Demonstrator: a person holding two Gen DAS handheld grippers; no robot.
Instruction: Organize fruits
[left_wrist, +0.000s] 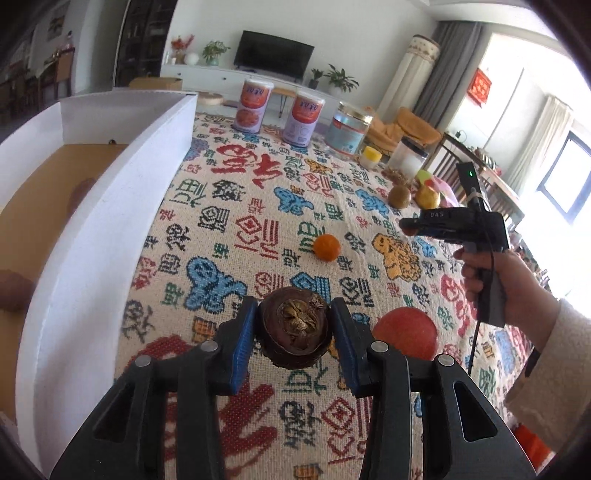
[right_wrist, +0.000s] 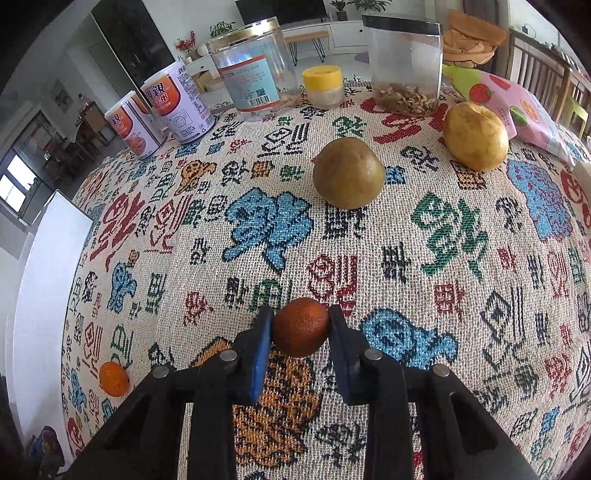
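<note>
Left claw (left_wrist: 293, 332) clamps a dark mangosteen (left_wrist: 293, 334) just right of the white box (left_wrist: 110, 206); right claw (right_wrist: 301, 330) grips a small brown fruit (right_wrist: 301, 326). Task looks partway done: box holds at least two brownish fruits. Loose on the worktop (right_wrist: 424, 258): one tangerine (left_wrist: 327, 247) at 12 o'clock from the mangosteen, one red fruit (left_wrist: 406, 332) at 3, one green-brown fruit (right_wrist: 347, 177), one yellow pear (right_wrist: 474, 136).

A woven cloth (right_wrist: 207, 258) covered in bright characters spreads over the table, and along its far edge two purple-and-orange cans (right_wrist: 181, 107) stand side by side. Next to them sits a clear jar with a gold lid (right_wrist: 255, 70), then a small yellow-capped jar (right_wrist: 323, 86) and a tall clear container (right_wrist: 406, 66) holding brown bits. A pink snack bag (right_wrist: 524, 110) lies at the far right, with a dark television (left_wrist: 274, 55) on the wall behind.
</note>
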